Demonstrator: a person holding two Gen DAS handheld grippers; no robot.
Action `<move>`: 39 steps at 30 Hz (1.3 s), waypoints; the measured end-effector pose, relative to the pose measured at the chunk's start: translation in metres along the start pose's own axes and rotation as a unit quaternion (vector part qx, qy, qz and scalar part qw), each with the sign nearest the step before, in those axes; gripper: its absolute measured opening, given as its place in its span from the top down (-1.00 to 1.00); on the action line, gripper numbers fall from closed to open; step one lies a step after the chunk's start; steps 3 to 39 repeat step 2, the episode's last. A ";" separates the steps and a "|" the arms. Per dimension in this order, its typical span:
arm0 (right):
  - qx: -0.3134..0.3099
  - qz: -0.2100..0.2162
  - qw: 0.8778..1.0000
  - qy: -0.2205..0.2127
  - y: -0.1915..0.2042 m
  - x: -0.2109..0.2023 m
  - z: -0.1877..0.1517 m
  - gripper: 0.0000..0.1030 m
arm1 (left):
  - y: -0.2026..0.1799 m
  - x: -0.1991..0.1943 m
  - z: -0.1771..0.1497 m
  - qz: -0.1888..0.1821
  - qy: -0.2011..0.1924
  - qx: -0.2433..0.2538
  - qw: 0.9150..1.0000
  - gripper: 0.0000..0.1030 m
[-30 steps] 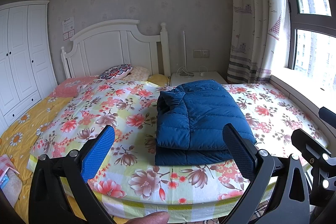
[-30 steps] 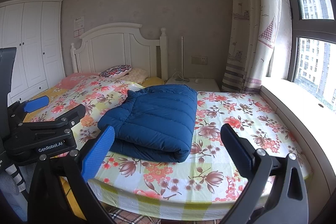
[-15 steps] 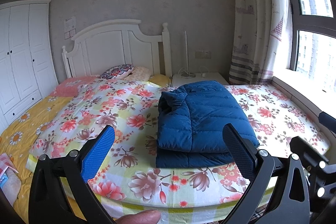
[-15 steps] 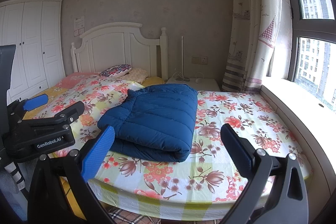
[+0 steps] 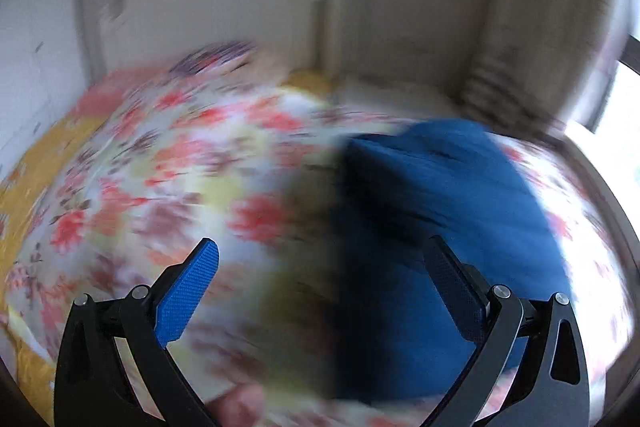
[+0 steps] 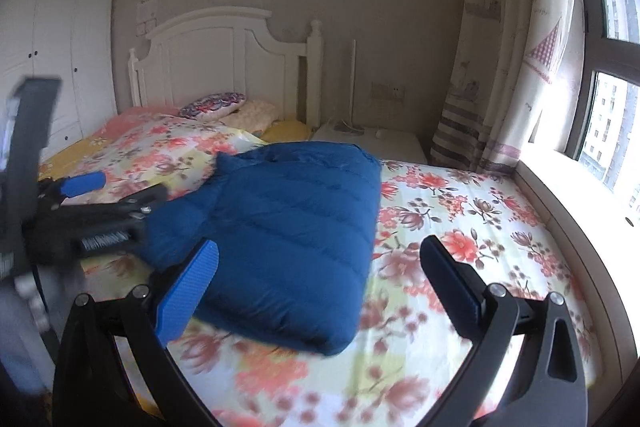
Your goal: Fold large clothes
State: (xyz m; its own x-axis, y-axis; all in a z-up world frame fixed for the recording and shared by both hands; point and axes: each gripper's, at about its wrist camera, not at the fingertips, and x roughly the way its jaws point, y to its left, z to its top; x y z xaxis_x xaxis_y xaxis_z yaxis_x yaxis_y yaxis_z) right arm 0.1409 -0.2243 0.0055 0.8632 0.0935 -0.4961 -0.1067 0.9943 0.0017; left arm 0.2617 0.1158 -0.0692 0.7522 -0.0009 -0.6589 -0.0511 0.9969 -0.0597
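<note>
Right wrist view: one blue down jacket (image 6: 288, 227), folded, lying on the one floral bedspread (image 6: 460, 227). One right gripper (image 6: 320, 283), its two fingers spread wide and holding nothing, hovering at the near edge of the jacket. One left gripper (image 6: 112, 203), blurred, just left of the jacket, apparently empty. Beyond the jacket: one white headboard (image 6: 224, 59), two pillows (image 6: 232, 107), one white nightstand (image 6: 372, 143). Right of the jacket: one patterned curtain (image 6: 504, 67), one window (image 6: 608, 67).
Left wrist view: heavily blurred. Left gripper (image 5: 320, 287) spread wide, empty, with the jacket (image 5: 440, 227) under its right finger.
</note>
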 end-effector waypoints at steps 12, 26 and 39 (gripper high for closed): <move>0.009 -0.014 1.000 0.006 -0.036 0.016 0.010 -0.94 | 0.056 0.037 0.030 0.054 0.027 -0.031 0.998 -0.91; 0.009 -0.014 1.000 0.006 -0.036 0.016 0.010 -0.94 | 0.056 0.037 0.030 0.054 0.027 -0.031 0.998 -0.91; 0.009 -0.014 1.000 0.006 -0.036 0.016 0.010 -0.94 | 0.056 0.037 0.030 0.054 0.027 -0.031 0.998 -0.91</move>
